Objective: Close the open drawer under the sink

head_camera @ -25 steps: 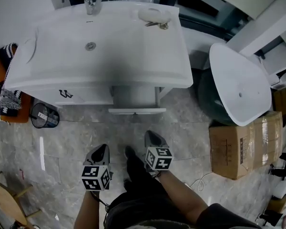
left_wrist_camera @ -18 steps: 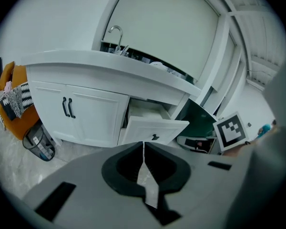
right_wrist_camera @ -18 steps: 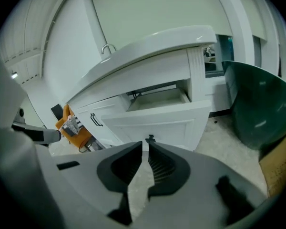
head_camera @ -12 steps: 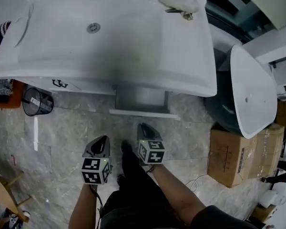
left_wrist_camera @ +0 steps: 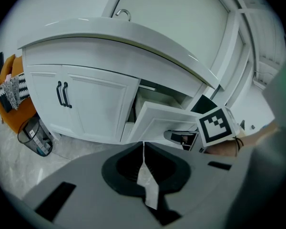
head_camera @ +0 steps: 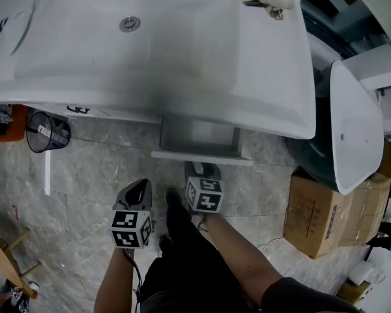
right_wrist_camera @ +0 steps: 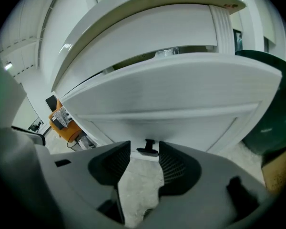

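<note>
The white drawer (head_camera: 199, 137) stands pulled out under the sink (head_camera: 150, 51), its front panel (head_camera: 202, 155) facing me. My right gripper (head_camera: 202, 169) is right at that panel. Its jaws have just been opening and now stand apart. In the right gripper view (right_wrist_camera: 144, 153) the drawer's small dark handle (right_wrist_camera: 148, 147) sits just ahead of the open tips, untouched by the pads. My left gripper (head_camera: 137, 188) hangs lower left over the floor, shut and empty (left_wrist_camera: 143, 146). From the left gripper view the drawer front (left_wrist_camera: 162, 120) tilts open beside the right gripper (left_wrist_camera: 180, 138).
The cabinet doors (left_wrist_camera: 86, 104) with dark handles are left of the drawer. A black wire bin (head_camera: 47, 133) stands on the marble floor at left. A white basin on a dark green base (head_camera: 352, 129) and a cardboard box (head_camera: 316, 210) crowd the right. The person's legs (head_camera: 182, 240) are below.
Both grippers have come lower and closer to the vanity. The right one has reached the drawer front and its jaws now stand apart. The sink fills more of the head view.
</note>
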Action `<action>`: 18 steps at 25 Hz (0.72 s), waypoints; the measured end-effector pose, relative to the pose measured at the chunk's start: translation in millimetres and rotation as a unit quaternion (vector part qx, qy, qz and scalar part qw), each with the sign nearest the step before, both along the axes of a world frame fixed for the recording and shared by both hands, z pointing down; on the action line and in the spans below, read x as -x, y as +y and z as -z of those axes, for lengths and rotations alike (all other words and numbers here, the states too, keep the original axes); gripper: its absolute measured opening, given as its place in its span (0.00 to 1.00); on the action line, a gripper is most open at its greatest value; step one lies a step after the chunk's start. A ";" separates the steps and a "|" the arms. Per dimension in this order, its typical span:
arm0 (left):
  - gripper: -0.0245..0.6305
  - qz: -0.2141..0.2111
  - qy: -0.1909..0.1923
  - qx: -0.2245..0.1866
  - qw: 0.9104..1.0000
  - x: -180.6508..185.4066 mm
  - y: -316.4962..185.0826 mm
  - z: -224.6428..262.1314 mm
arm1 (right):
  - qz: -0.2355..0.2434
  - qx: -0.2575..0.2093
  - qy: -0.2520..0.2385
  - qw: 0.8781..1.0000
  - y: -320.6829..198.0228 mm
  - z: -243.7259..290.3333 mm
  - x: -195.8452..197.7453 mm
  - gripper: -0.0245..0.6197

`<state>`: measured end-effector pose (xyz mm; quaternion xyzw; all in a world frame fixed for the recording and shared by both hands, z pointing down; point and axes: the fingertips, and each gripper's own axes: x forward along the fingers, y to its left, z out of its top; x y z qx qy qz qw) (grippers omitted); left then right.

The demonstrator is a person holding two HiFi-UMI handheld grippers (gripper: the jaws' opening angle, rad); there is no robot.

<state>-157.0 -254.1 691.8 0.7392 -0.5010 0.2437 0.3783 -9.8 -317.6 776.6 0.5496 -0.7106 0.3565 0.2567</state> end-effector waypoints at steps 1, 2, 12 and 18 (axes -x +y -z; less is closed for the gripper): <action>0.07 0.001 0.001 0.001 1.000 -0.1 -1.5 -2.0 | -0.001 -0.003 0.005 1.000 -2.2 -0.9 -1.4 0.33; 0.07 0.001 0.001 0.001 1.000 -0.2 -3.2 -3.6 | -0.002 -0.006 0.007 1.000 -3.3 -1.3 -2.8 0.28; 0.07 0.005 0.000 0.005 1.000 -2.3 -18.5 -8.0 | -0.003 -0.025 -0.005 1.000 -25.7 -0.5 -6.6 0.27; 0.07 0.015 0.001 0.004 1.000 -4.0 -26.6 -8.8 | -0.003 -0.043 -0.011 0.999 -65.8 1.5 -7.4 0.27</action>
